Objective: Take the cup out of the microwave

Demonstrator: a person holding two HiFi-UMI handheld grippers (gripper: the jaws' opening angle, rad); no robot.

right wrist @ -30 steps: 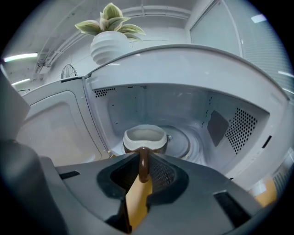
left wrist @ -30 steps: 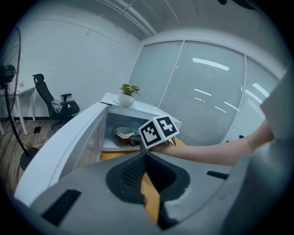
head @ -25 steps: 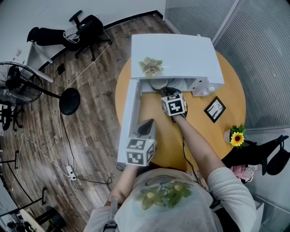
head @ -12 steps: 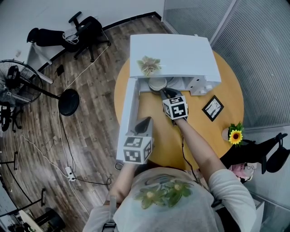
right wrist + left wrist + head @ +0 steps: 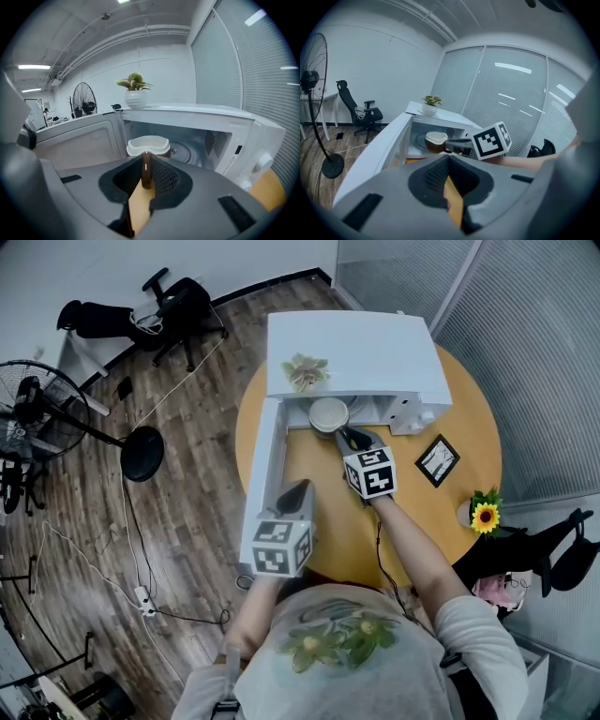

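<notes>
A white microwave (image 5: 356,352) stands on the far half of a round wooden table (image 5: 328,521), its door (image 5: 267,456) swung wide open to the left and a small potted plant (image 5: 305,373) on its roof near the left front corner. The right gripper (image 5: 343,435) reaches from the near side to the mouth of the oven. Its jaws are closed to a narrow gap on the thin brown handle of the cup (image 5: 148,145), which stands upright just past the fingertips. The cup is brown outside and white within. It sits at the front edge of the open cavity, about halfway out from under the roof in the head view, with the glass turntable (image 5: 185,152) behind it and to its right. Whether its base touches the oven floor cannot be told. The left gripper (image 5: 298,488) is nearer the person, just beside the near end of the door and well apart from the cup. It points toward the oven, and its jaws are drawn together to a thin slit with nothing in them, only the tabletop showing below. To the right of the microwave a small dark picture frame (image 5: 437,461) lies on the table. Nearer the right rim stands a sunflower (image 5: 485,517). On the wooden floor to the left stand a pedestal fan (image 5: 37,413) and, farther off, an office chair (image 5: 178,296).
</notes>
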